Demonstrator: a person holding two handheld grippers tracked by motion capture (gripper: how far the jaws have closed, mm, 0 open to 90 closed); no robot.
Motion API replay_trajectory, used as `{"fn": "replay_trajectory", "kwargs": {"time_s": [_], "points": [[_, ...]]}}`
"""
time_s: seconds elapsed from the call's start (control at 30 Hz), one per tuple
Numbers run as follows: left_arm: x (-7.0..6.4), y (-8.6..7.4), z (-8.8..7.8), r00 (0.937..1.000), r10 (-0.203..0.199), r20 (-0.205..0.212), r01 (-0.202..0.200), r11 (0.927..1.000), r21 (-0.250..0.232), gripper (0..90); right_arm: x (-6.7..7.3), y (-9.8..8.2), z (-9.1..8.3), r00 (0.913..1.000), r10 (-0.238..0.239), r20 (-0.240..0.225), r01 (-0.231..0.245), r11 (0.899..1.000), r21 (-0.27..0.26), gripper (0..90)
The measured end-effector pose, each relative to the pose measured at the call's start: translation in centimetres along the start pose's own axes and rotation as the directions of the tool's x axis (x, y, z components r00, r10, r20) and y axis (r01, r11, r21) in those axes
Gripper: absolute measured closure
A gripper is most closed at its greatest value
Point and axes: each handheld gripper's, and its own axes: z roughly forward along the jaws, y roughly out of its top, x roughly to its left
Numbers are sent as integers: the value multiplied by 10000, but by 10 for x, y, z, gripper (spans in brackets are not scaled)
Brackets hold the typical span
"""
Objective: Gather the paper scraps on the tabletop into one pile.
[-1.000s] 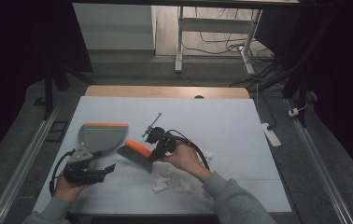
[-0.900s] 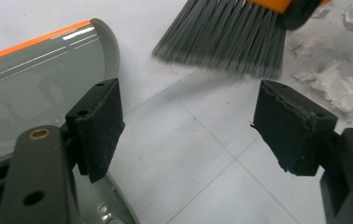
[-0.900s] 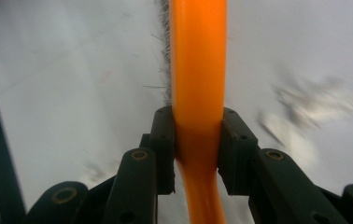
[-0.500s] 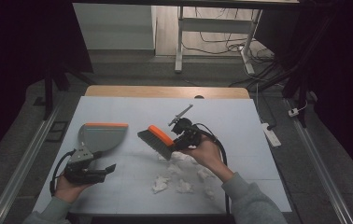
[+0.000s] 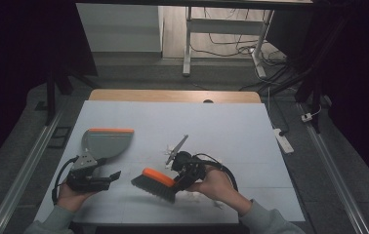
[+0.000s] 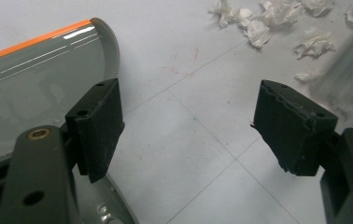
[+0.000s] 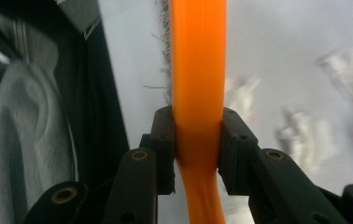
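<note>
White table (image 5: 231,122) in a dim room. Right gripper (image 5: 180,179) was clamped on the orange-backed brush (image 5: 155,183), bristles on the surface near the front edge, beside paper scraps (image 6: 258,32). Left gripper (image 6: 188,130), jaws wide apart and gripping nothing, sat at the grey dustpan (image 5: 105,142).

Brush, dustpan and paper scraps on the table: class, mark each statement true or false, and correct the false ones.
1. The right hand-held gripper is shut on the brush. True.
2. The dustpan has a blue edge. False: its edge is orange.
3. The left hand-held gripper has its jaws closed on a paper scrap. False: they stand open with nothing between them.
4. Paper scraps lie on the table. True.
</note>
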Motion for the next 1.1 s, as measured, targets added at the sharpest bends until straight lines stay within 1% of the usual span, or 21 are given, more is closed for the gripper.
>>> {"fn": "replay_trajectory", "kwargs": {"time_s": [0.1, 0.17, 0.2, 0.23, 0.27, 0.33, 0.37, 0.4, 0.43, 0.47, 0.5, 0.53, 0.57, 0.63, 0.73, 0.77, 0.83, 0.9, 1.0, 1.07, 1.1], "points": [[0, 0, 0, 10000, -3, 1, 3, 10000, 10, 249, 6, 0, 13, 9999, -121, 72, 116, 9979, 645, 700], [0, 0, 0, 10000, 2, 8, -2, 10000, 18, 249, 5, 1, 19, 9977, -362, 567, 306, 9948, 969, 700], [0, 0, 0, 10000, -1, 15, 1, 10000, 27, 249, 2, 2, 19, 9969, -277, 733, 202, 9947, 1010, 700], [0, 0, 0, 10000, -4, 24, 4, 10000, 25, 249, -3, 3, 17, 9953, -337, 909, 236, 9936, 1103, 700], [0, 0, 0, 10000, -8, 23, 8, 10000, 24, 249, -8, 3, 16, 9932, -276, 1134, 162, 9948, 1003, 700], [0, 0, 0, 10000, -7, 35, 7, 10000, 27, 249, -18, 3, 11, 9872, -133, 1586, -32, 9947, 1031, 700], [0, 0, 0, 10000, -9, 34, 9, 10000, 26, 249, -26, 2, 7, 9829, 55, 1842, -226, 9956, 906, 700], [0, 0, 1, 10000, -8, 36, 8, 10000, 28, 248, -30, 1, 4, 9781, 105, 2078, -277, 9964, 805, 700], [0, 0, 1, 10000, -10, 41, 10, 10000, 33, 249, -36, -1, 0, 9695, 195, 2441, -386, 9966, 735, 700], [0, 0, 1, 10000, -9, 40, 9, 10000, 40, 249, -41, -3, -4, 9660, 268, 2573, -447, 9969, 641, 700], [0, 0, 1, 10000, -4, 36, 4, 10000, 41, 248, -44, -6, -10, 9671, 457, 2503, -568, 9977, 370, 700], [0, 0, 1, 10000, -6, 39, 6, 10000, 41, 249, -46, -9, -17, 9705, 840, 2261, -827, 9965, -154, 700], [0, 0, 1, 10000, -6, 36, 6, 10000, 47, 248, -45, -11, -22, 9718, 925, 2168, -866, 9956, -366, 700], [0, 0, 1, 10000, -20, 32, 20, 10000, 62, 248, -37, -17, -37, 9762, 707, 2052, -562, 9955, -757, 700], [-1, 0, 2, 10000, 12, 18, -12, 10000, 82, 248, -25, -27, -49, 9864, 389, 1600, -250, 9958, -885, 700], [-1, 0, 2, 10000, 33, 30, -33, 10000, 89, 248, -20, -33, -52, 9899, 287, 1388, -177, 9966, -801, 700], [-1, 1, 3, 10000, 66, 30, -66, 9999, 122, 247, -11, -42, -50, 9916, 79, 1290, -21, 9990, -451, 700], [-2, 1, 3, 10000, 77, 38, -77, 9999, 145, 246, -6, -51, -43, 9927, -96, 1200, 97, 10000, -2, 700], [-2, 1, 4, 10000, 73, 40, -74, 9998, 169, 246, 0, -64, -31, 9951, -258, 950, 195, 9976, 666, 700], [-2, 1, 4, 10000, 67, 35, -67, 9998, 191, 245, 1, -70, -23, 9935, -440, 1047, 321, 9931, 1130, 700], [-2, 1, 5, 10000, 73, 29, -74, 9998, 205, 246, 0, -70, -21, 9922, -488, 1149, 344, 9917, 1236, 700]]}}
